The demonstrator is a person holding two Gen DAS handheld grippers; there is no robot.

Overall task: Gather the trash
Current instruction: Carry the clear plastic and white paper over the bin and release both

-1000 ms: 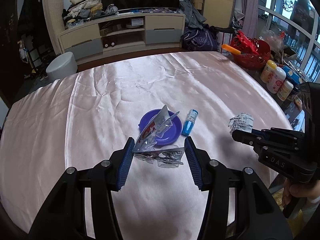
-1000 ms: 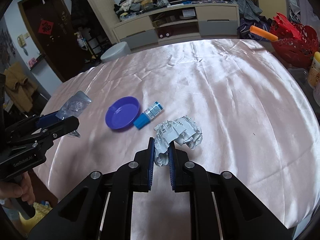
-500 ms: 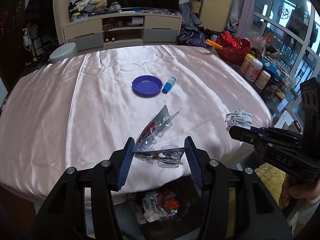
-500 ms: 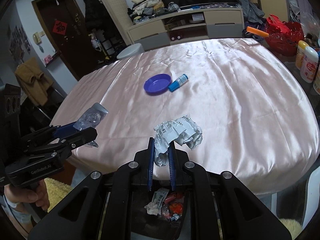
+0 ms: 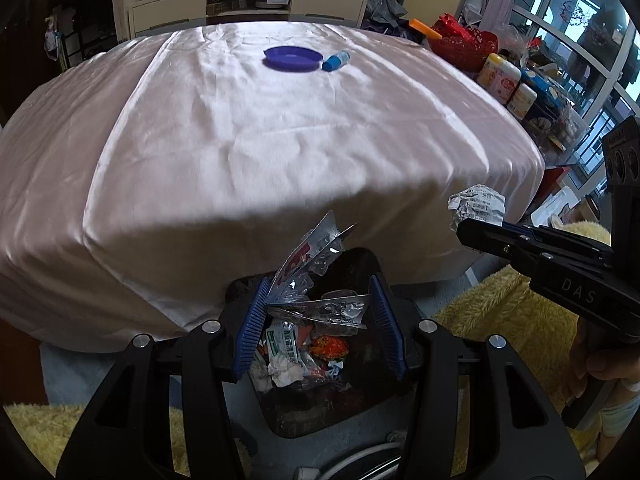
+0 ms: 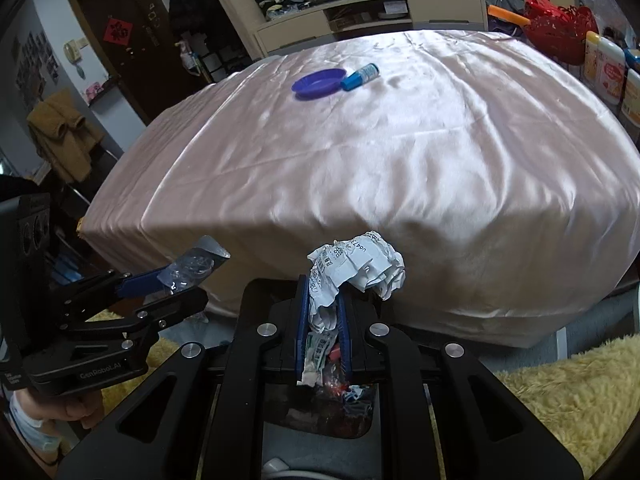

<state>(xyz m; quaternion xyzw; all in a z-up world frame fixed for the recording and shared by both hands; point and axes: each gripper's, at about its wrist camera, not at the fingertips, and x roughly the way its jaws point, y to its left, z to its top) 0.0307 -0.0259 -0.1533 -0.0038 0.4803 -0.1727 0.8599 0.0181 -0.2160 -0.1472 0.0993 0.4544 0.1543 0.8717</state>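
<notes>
Because both are over the trash bin (image 5: 320,392), the trash can drop in. The left gripper (image 5: 318,316), jaws wide, holds a clear plastic wrapper (image 5: 316,276); the right gripper (image 6: 323,320) pinches crumpled paper (image 6: 360,264) tight.

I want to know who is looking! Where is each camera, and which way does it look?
Left wrist: on the left gripper, looking down past its clear plastic wrapper into the black trash bin; right gripper beside it.
Right wrist: on the right gripper, which pinches crumpled white paper; left gripper beside it.
Both see the bin, pink tablecloth, purple dish.
</notes>
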